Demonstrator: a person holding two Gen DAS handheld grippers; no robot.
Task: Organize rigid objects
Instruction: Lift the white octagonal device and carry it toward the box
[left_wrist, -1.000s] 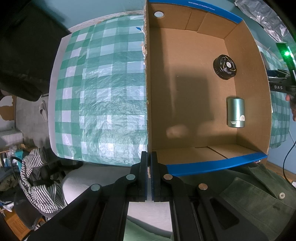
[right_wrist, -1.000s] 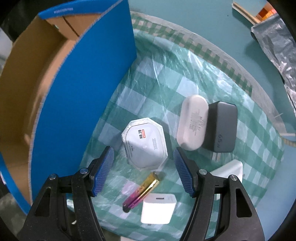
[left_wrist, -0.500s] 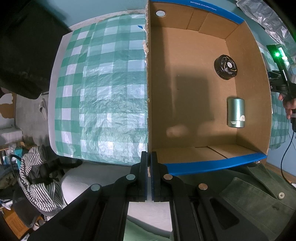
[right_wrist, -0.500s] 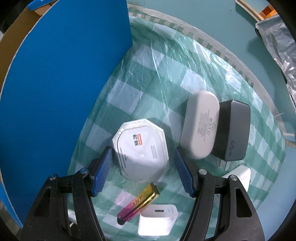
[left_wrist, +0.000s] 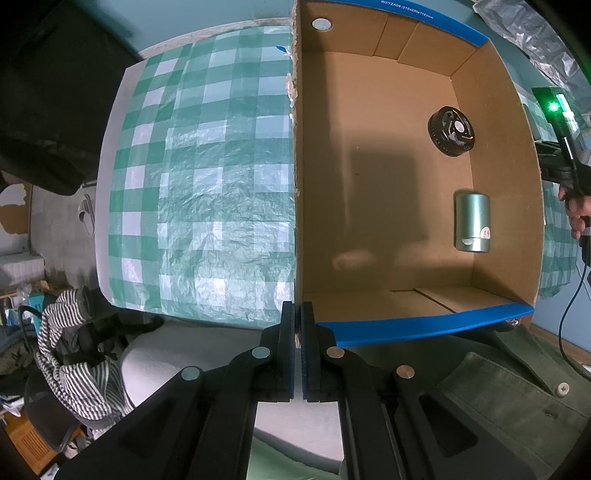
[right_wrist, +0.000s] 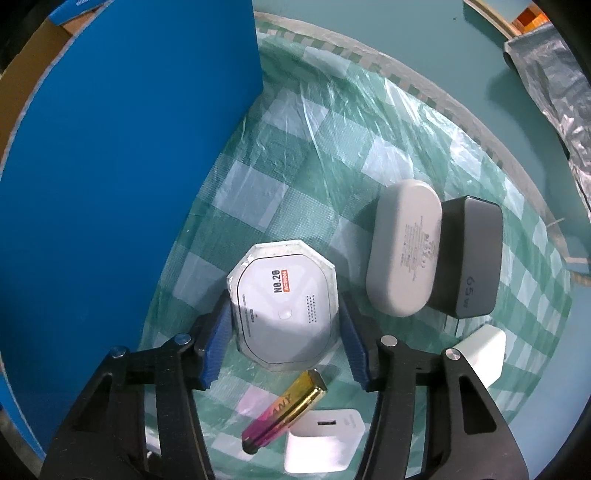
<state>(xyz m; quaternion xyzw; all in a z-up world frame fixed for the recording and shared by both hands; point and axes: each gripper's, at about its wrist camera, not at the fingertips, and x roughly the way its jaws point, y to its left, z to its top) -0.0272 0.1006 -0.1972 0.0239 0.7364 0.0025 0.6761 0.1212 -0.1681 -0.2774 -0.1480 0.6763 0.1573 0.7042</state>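
Observation:
A cardboard box (left_wrist: 369, 184) with blue outer walls lies open on the checked tablecloth. Inside it are a black round part (left_wrist: 450, 131) and a pale green cylinder (left_wrist: 472, 223). My left gripper (left_wrist: 298, 332) is shut on the box's near left corner edge. In the right wrist view my right gripper (right_wrist: 284, 336) is open, its blue pads on either side of a white octagonal device (right_wrist: 282, 306) marked NO.20, close to its edges. The box's blue wall (right_wrist: 110, 166) stands just left of it.
Near the right gripper lie a gold-pink tube (right_wrist: 286, 410), a white charger (right_wrist: 325, 446), a grey oval case (right_wrist: 404, 251), a dark 65W adapter (right_wrist: 469, 258) and another white block (right_wrist: 484, 350). The checked cloth (left_wrist: 207, 184) spreads left of the box.
My right gripper has moved down and forward over the white octagonal device, so its pads now flank it. The left gripper and the box have held still.

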